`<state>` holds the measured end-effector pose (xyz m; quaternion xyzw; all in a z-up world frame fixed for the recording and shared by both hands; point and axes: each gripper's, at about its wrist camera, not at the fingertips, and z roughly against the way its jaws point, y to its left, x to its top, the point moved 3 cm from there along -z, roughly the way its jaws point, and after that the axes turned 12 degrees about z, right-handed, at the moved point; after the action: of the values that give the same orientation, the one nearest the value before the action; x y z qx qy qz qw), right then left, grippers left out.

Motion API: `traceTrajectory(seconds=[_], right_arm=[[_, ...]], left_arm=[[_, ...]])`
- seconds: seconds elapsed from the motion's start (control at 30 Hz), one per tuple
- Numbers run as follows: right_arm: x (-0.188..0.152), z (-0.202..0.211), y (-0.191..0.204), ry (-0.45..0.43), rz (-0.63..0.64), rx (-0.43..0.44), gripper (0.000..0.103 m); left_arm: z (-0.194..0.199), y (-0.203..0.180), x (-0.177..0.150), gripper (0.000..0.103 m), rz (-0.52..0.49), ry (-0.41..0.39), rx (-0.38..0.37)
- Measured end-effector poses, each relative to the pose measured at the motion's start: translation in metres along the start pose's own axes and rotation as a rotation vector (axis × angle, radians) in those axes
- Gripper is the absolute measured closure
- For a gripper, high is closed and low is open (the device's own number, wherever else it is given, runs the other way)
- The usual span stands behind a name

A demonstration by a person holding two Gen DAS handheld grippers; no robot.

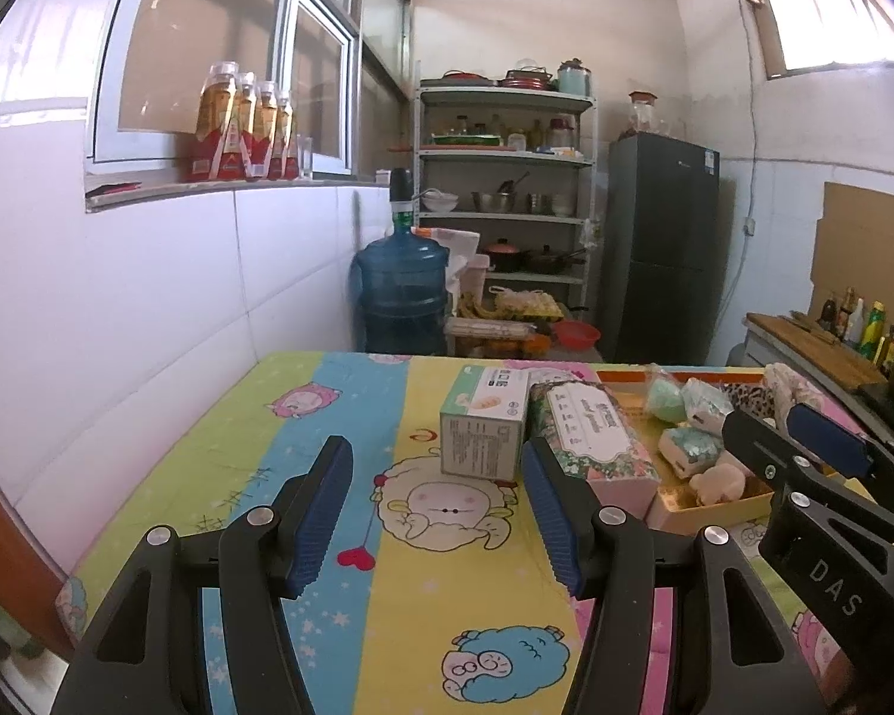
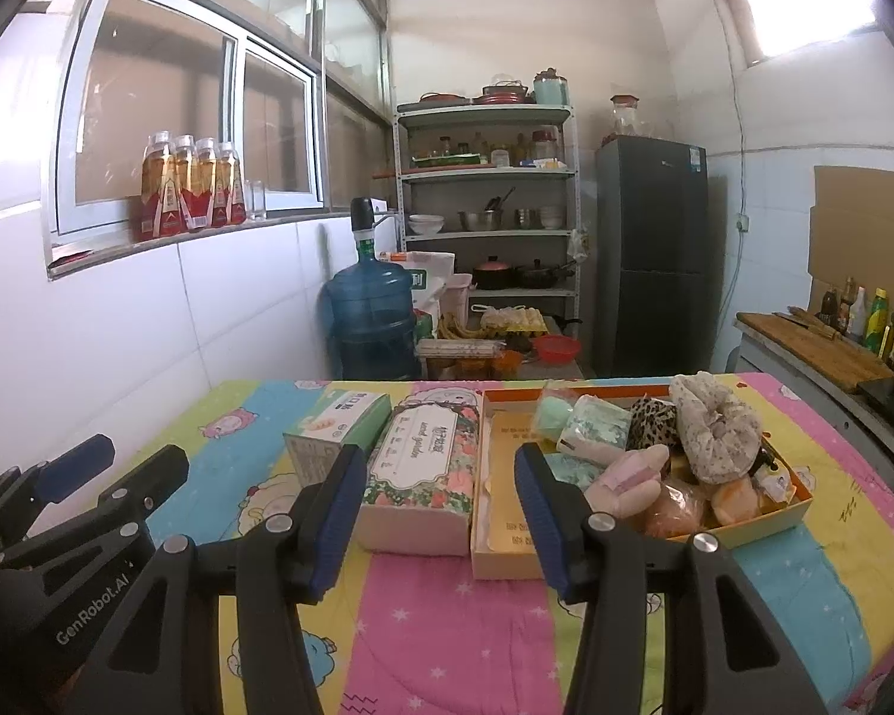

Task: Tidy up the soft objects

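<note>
Right wrist view shows the right tool (image 2: 441, 512) closest to us, its two blue fingers spread wide apart with nothing between them. It hangs over the worktop (image 2: 447, 625), which wears a bright cartoon cloth. Off to the left side the left tool (image 2: 98, 465) shows too, and in the left wrist view the left tool (image 1: 438, 515) is also wide open and holds nothing. Just past the right tool's fingers sits a flat orange tray (image 2: 745, 527). The soft things are piled in the right part of it: a pink plush toy (image 2: 632, 476), an orange puff (image 2: 676, 506), a pale orange puff (image 2: 736, 497), a big fuzzy ring (image 2: 718, 423), a leopard-spot one (image 2: 652, 414), a packet with green dots (image 2: 596, 426) and a light green ball (image 2: 554, 411). The left part of the tray is bare. Just beside the tray on the left lies a flowery tissue pack (image 2: 426, 459), and next to that a green and white box (image 2: 340, 423). So most of the soft things are together in the tray, but in a messy heap, not in rows. The tissue pack lies outside it. This could be a pile waiting to be sorted out, or a pile that was just gathered in; I cannot tell which. Farther back stand a blue water jug (image 2: 372, 316), a shelf with pots (image 2: 489, 202) and a dark fridge (image 2: 649, 250).
</note>
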<state>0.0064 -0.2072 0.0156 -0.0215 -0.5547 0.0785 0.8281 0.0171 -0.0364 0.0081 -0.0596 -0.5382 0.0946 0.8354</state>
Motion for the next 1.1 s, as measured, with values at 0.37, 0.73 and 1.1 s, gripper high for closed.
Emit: traceTrajectory(seconds=[0.37,0.73,1.1], right_arm=[[-0.0034,-0.0014,-0.0038,0.005,-0.013,0.013,0.052],[-0.0045,-0.0017,-0.0015,0.007,-0.016,0.018,0.052],[-0.0043,-0.0023,-0.0019,0.008,-0.016,0.019,0.051]], left_arm=[[-0.0032,-0.0005,-0.0010,0.042,-0.001,0.013,-0.005],[-0.0047,-0.0027,-0.0016,0.042,-0.011,0.015,0.003],[-0.0043,-0.0030,-0.0018,0.042,-0.011,0.015,0.003]])
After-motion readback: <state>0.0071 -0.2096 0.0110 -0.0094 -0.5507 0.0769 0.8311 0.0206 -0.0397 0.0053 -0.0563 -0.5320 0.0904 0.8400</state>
